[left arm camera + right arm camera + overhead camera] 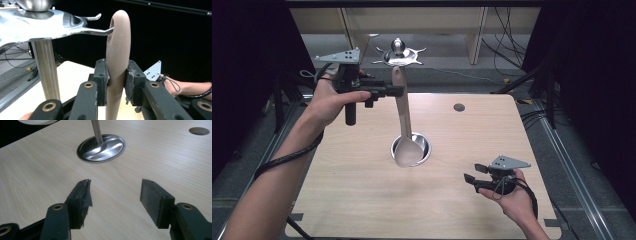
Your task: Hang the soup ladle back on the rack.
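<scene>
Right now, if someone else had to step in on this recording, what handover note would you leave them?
Left gripper: shut on the handle of the beige spoon, held near upright.
The handle's loop sits at a hook of the metal stand; hooked or not, I cannot tell.
In the high view the spoon's bowl overlaps the stand's round base.
Right gripper: open, holding nothing, low over the wooden table.
Left, probably: seat the loop on the hook, then release.

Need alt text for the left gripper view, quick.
The left gripper clamps the handle of a beige spoon upright, its top loop touching a prong of a shiny metal rack. A light wooden table lies below.
</scene>
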`<state>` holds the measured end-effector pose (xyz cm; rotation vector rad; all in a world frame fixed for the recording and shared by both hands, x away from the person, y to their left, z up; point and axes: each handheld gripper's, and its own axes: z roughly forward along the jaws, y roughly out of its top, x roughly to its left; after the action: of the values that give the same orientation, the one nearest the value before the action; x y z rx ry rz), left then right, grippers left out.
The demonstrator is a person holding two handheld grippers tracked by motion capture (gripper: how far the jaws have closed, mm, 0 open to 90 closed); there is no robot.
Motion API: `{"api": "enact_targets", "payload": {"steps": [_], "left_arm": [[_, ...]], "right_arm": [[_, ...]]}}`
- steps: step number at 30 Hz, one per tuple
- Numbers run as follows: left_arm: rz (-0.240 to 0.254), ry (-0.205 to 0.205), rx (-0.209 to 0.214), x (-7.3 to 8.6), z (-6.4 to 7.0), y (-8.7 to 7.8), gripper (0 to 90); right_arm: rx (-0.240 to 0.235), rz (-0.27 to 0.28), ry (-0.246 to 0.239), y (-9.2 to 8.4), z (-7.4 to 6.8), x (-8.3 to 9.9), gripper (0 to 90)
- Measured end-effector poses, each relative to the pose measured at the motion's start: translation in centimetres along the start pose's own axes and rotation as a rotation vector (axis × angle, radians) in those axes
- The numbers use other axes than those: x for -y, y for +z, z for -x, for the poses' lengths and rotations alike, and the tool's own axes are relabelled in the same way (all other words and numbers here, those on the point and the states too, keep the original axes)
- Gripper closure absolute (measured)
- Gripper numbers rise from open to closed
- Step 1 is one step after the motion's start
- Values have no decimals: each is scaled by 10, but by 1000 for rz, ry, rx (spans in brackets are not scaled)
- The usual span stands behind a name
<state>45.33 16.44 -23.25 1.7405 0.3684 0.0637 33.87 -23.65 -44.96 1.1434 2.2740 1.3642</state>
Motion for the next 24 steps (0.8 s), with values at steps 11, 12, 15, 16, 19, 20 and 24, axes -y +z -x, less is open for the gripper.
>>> {"api": "enact_targets", "payload": {"steps": [11,12,15,16,19,20,24], "left_arm": [[76,-74,35,10,-7,-5,715],[90,-86,34,12,-8,-6,712],[104,-96,34,14,-9,-7,697],[112,-105,34,14,-10,-7,697],[140,-140,33,16,-12,-7,669],[144,-140,27,17,-12,-7,669],[157,-157,18,18,-11,-6,657]], "right_arm": [[6,-4,2,0,1,1,416],[15,-18,-26,-1,3,1,416],[-4,-28,14,0,0,2,415],[4,-38,11,0,0,2,414],[1,-30,6,1,0,3,413],[1,-30,6,1,0,3,413],[-3,-51,17,1,0,3,412]]}}
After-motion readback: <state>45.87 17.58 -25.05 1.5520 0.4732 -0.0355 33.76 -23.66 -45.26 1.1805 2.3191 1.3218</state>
